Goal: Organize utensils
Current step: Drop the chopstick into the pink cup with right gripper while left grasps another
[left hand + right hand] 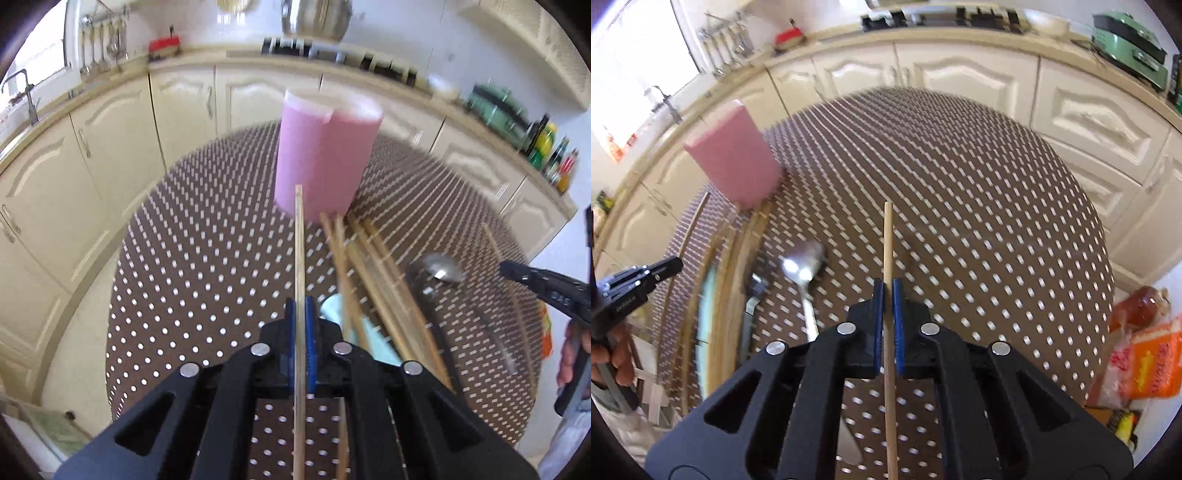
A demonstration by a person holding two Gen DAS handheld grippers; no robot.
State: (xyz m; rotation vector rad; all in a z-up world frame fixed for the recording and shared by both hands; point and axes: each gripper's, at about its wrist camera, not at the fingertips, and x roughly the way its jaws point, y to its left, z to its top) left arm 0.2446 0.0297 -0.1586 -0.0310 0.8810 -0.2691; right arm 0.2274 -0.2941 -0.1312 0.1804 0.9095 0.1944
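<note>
My left gripper [301, 308] is shut on a wooden chopstick [299, 251] that points at the base of a pink cylindrical holder [325, 155] standing upright on the table. Several more chopsticks [369, 266] lie fanned out to its right, beside a metal spoon [443, 271] and a pale blue utensil [334, 310]. My right gripper [887, 286] is shut on another chopstick [888, 243], held above the table to the right of the spoon [803, 266]. The holder [735, 166] stands far left in the right wrist view. The left gripper [677, 264] shows at that view's left edge.
The table is covered by a brown cloth with white dots [184, 258]. Cream kitchen cabinets [110, 147] run behind it, with bottles [554, 158] on the counter. Orange food packets [1145, 362] sit beyond the table's right edge. A person's hand [569, 354] grips the right tool.
</note>
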